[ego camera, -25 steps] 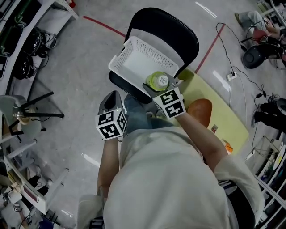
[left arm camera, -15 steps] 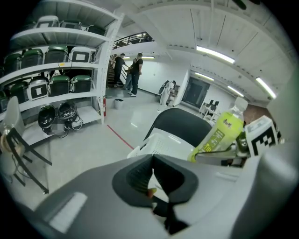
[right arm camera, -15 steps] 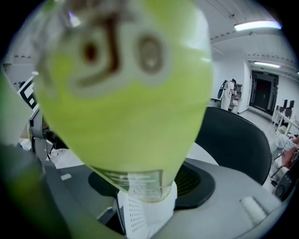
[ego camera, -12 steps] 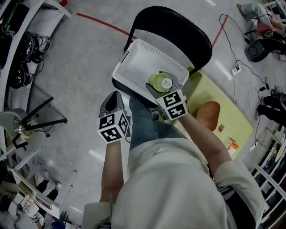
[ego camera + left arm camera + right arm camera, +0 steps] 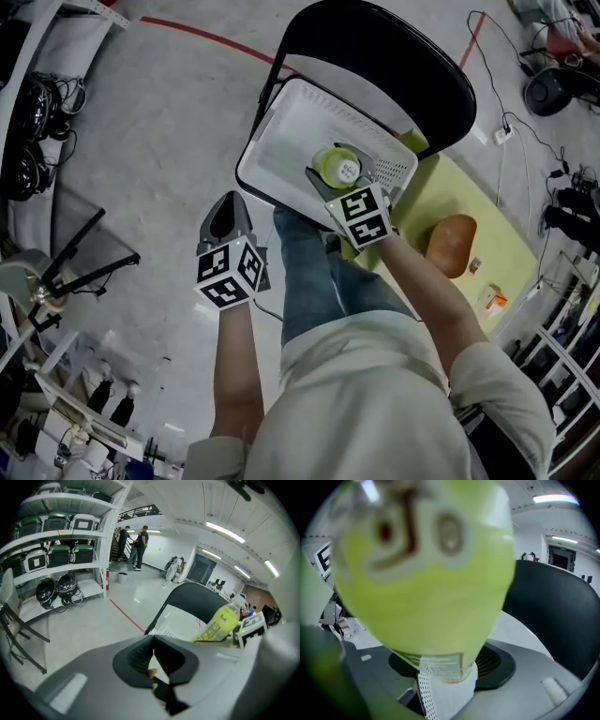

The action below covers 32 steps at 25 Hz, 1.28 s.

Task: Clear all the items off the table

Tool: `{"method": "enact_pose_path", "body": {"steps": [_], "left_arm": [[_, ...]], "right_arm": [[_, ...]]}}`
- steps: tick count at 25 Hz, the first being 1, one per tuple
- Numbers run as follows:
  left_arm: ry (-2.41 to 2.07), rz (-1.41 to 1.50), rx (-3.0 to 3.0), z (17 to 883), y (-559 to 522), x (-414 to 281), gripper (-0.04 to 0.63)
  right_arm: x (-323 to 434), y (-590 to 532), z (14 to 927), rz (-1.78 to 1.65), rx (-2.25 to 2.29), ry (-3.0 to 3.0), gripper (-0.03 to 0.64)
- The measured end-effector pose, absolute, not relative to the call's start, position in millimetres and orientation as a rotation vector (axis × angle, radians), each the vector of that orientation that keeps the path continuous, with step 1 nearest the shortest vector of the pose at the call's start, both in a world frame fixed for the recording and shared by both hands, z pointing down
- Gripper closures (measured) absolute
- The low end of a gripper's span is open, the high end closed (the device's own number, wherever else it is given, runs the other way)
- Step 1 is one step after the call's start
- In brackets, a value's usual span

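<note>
Item: green bottle, cap uppermost and tilted, hanging above the white basket that sits on the black chair. I judge it is held there for release into the basket as a cleared item.

My right gripper clamps it. The jaws stand wide, one on each side of the body, and the bottle fills the right gripper view.

My left gripper has its jaws together with nothing between them. It hangs beside the chair over the floor, clear of the drop.

A brown object lies on the yellow table.
</note>
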<state>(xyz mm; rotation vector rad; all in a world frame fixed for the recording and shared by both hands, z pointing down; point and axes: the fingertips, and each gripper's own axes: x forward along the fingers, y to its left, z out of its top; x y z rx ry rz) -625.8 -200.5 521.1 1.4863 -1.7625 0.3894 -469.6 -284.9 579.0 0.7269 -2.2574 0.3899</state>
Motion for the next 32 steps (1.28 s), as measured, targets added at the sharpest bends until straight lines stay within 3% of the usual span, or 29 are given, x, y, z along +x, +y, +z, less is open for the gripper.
{"method": "enact_pose_path", "body": {"steps": [32], "left_arm": [[-1.736,0.368,1.371,629,-232,-680,0.586]], "right_arm": [[-516,-360,729,0.455,0.831,-2.177,0.316]]}}
